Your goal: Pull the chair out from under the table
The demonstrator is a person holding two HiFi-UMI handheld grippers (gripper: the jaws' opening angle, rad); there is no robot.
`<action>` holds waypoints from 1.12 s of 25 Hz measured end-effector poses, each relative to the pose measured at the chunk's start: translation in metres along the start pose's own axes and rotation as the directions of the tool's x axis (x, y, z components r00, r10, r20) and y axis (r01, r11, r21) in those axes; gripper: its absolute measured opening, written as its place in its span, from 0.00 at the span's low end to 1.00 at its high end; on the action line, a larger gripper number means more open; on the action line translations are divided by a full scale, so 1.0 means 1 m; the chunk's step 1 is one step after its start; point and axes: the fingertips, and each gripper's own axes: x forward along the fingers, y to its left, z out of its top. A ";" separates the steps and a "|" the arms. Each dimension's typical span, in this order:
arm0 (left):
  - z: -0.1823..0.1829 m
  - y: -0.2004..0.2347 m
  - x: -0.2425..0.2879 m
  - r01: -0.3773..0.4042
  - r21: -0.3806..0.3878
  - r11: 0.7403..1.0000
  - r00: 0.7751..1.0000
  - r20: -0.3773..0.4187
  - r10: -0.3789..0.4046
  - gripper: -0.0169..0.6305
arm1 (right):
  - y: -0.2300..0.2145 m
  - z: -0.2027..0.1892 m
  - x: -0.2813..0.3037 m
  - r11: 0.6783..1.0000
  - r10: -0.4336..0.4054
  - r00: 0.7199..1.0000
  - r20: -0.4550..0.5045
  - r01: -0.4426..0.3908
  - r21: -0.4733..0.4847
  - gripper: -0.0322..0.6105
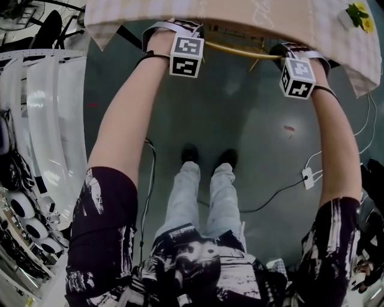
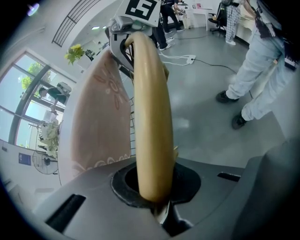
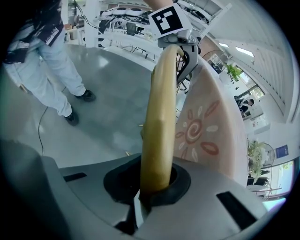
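I've got my left claw (image 2: 157, 202) and right claw (image 3: 148, 197) both clamped on the chair's yellow top rail (image 1: 240, 51), right at the surface (image 1: 270, 18) edge.

Glossy grey floor (image 1: 252, 108) (power strip (image 1: 308, 178)).

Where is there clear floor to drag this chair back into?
Bare floor lies between the chair's rail and the person's shoes. Crowded: power strip and cables on the right, white equipment along the left.
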 end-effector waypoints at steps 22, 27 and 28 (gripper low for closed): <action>0.034 -0.108 -0.048 0.059 0.032 0.998 0.998 0.002 -0.059 0.03 | 0.094 0.052 -0.034 0.997 0.072 0.997 -0.009 -0.071 0.040 0.06; 0.048 -0.143 -0.062 0.061 0.031 0.998 0.998 0.000 -0.061 0.03 | 0.130 0.068 -0.045 0.995 0.085 0.996 -0.011 -0.084 0.050 0.06; 0.051 -0.150 -0.065 0.062 0.031 0.998 0.998 0.001 -0.062 0.02 | 0.137 0.072 -0.048 0.995 0.088 0.996 -0.012 -0.088 0.054 0.06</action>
